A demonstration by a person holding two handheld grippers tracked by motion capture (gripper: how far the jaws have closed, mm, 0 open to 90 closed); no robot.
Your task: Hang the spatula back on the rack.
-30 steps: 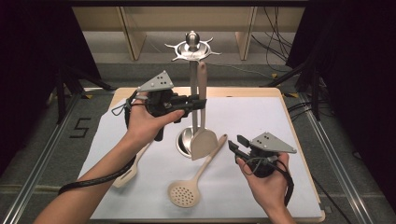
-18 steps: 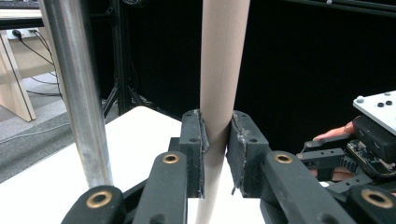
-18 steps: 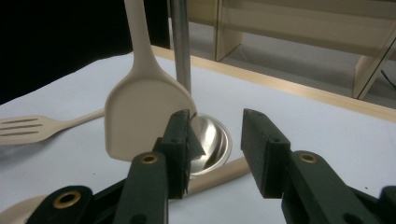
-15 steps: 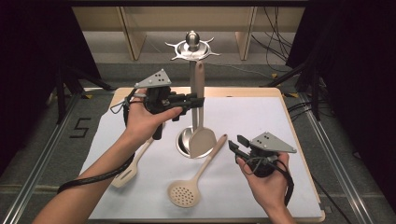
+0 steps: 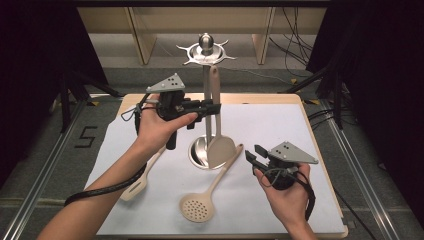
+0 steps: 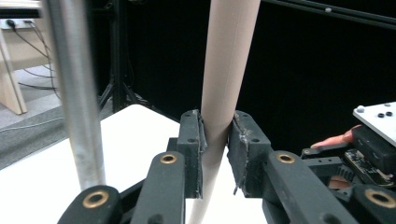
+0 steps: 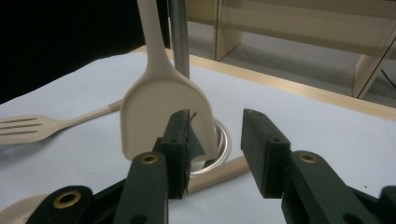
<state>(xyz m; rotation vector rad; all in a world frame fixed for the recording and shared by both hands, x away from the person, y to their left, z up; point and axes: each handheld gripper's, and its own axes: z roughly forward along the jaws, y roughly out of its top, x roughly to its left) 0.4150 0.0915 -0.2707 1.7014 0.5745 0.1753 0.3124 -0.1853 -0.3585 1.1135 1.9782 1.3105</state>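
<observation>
A beige spatula point(image 5: 220, 149) stands upright beside the pole of a metal utensil stand point(image 5: 205, 49), its blade over the stand's round base. My left gripper point(image 5: 215, 108) is shut on the spatula's handle point(image 6: 225, 79), with the jaws pressed on both sides in the left gripper view point(image 6: 216, 128). The handle's top end reaches just below the star-shaped hook ring; I cannot tell whether it hangs on a hook. My right gripper point(image 5: 253, 155) is held low at the right, open and holding nothing point(image 7: 217, 140), and faces the spatula's blade point(image 7: 156, 105).
A beige skimmer spoon point(image 5: 197, 208) lies on the white sheet, its handle point(image 7: 224, 171) pointing at the stand's base point(image 7: 220, 139). A slotted turner point(image 5: 134, 186) lies at the left under my left forearm. The wooden table's edge point(image 5: 325, 150) runs at the right.
My left gripper has shifted slightly right with the spatula, which now stands more upright against the pole. The right hand has stayed where it was.
</observation>
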